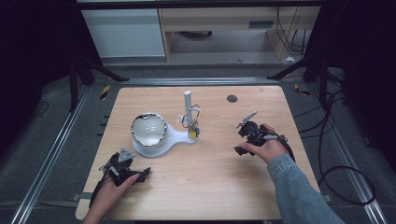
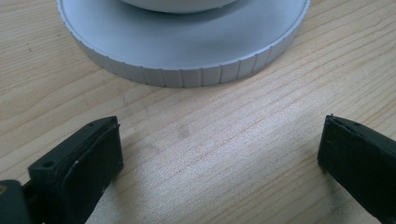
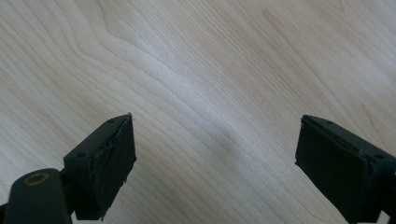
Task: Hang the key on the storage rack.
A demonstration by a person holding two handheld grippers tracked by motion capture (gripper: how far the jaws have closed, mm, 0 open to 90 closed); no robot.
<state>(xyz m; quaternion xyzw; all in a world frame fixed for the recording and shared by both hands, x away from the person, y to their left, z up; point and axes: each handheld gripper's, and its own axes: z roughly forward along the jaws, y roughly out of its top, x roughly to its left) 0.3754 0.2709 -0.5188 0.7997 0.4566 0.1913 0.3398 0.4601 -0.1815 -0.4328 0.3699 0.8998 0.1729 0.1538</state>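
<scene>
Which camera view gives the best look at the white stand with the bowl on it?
The high view: it shows the whole white stand, bowl and upright post. The left gripper view shows just the ribbed edge of its round base. The right gripper view looks at bare table.

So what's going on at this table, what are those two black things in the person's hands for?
A person sits at a wooden table with a hand-held clamp in each hand. The left gripper rests near the round white base of a stand that carries a shiny bowl and an upright post with rings. The right gripper lies over bare wood, apart from the stand. Both have their jaws wide open and hold nothing.
</scene>
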